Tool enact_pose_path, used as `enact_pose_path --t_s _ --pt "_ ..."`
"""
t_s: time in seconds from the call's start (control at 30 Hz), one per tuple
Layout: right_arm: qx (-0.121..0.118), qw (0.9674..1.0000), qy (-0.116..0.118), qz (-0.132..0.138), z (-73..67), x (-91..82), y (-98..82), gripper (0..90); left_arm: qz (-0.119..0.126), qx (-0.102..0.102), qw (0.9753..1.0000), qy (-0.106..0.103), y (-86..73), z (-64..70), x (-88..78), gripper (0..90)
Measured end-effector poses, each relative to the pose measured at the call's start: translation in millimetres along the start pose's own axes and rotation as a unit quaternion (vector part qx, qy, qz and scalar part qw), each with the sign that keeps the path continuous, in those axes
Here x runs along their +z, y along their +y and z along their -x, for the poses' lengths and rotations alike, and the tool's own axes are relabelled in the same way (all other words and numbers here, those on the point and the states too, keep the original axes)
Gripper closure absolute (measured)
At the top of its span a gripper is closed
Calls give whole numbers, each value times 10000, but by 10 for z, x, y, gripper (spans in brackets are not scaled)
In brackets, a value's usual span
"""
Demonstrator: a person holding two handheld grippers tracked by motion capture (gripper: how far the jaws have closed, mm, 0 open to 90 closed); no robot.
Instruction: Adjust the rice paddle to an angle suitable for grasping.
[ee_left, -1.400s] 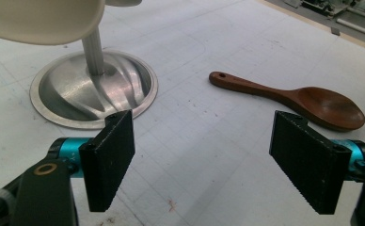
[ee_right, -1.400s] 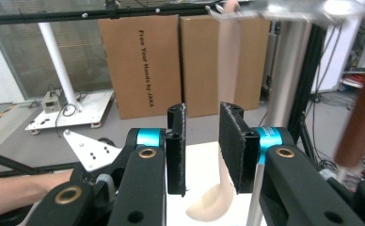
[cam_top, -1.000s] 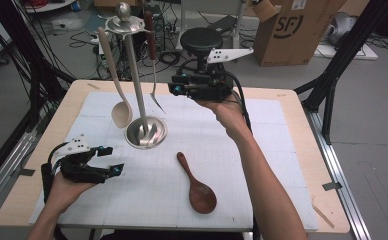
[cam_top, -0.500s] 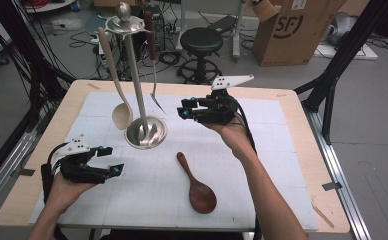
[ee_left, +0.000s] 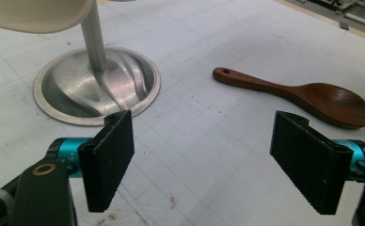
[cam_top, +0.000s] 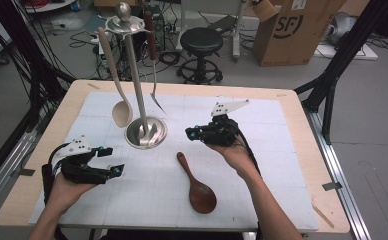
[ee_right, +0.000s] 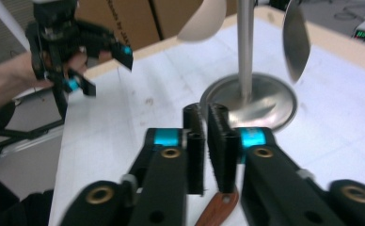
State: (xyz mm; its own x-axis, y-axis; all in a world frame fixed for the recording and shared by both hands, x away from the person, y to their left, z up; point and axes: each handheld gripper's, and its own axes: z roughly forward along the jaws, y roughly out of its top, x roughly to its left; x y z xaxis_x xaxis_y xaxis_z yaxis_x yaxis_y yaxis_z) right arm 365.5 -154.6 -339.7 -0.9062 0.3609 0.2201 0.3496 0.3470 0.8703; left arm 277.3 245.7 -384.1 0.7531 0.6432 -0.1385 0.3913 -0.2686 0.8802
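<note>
The right gripper (cam_top: pixel 190 133) is down low over the white mat, near the middle of the desk (cam_top: pixel 302 130), its fingers (ee_right: pixel 195 141) clenched together with nothing between them; they have just been closing, and in the right gripper view the end of the wooden spoon's handle sits just below the tips, not gripped. So this looks like the approach to a pick-up of the wooden rice spoon (cam_top: pixel 198 184), and the grasp is not made yet. The spoon lies flat, toward the near edge of the desk, right of the utensil stand (cam_top: pixel 145 131). Its long axis runs diagonally: handle end with the small hole pointing toward the stand's base, bowl toward the near edge, hollow side up. The next move, I'd judge, calls for spreading those fingers again, dropping over the thin handle across its width, and pinching. The left gripper (cam_top: pixel 113 161) rests near the left edge, fingers released wide, aimed at the spoon.
</note>
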Motion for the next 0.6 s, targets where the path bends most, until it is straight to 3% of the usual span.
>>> enact_pose_path --t_s 0.6 --pt "319 9976 -326 -511 36 143 -532 892 -16 41 10000 12 -2 11 2 226"
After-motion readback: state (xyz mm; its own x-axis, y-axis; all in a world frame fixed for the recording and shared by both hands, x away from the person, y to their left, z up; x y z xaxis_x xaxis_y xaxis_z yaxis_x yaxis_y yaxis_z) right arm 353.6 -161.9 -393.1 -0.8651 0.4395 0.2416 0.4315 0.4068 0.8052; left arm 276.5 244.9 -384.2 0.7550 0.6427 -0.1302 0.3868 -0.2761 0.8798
